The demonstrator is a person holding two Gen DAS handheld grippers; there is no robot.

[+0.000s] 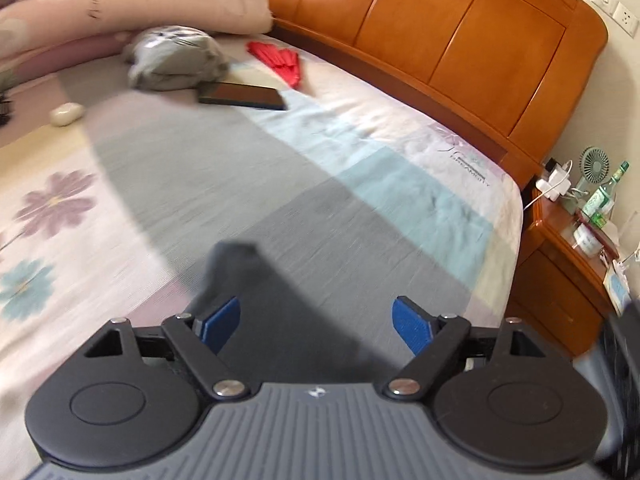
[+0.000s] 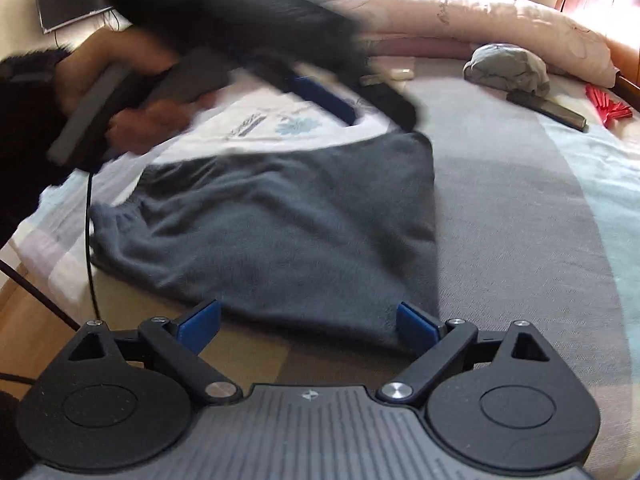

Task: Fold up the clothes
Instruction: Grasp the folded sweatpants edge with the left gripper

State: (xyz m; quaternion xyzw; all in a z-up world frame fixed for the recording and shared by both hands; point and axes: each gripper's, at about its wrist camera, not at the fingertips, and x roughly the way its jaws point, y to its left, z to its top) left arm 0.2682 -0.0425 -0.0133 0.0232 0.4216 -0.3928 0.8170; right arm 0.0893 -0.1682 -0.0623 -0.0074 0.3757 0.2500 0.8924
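Note:
A dark grey garment lies folded flat on the bed's patterned sheet. My right gripper is open at the garment's near edge. The cloth runs between its blue pads, which do not press on it. A hand holds my left gripper, blurred, above the garment's far corner. In the left wrist view the left gripper is open. A blurred dark patch, most likely that corner, lies on the sheet below its fingers.
A bundled light grey garment lies by the pink pillows. Beside it are a dark phone and a red folded item. A white case sits at the left. A wooden headboard and cluttered nightstand bound the bed.

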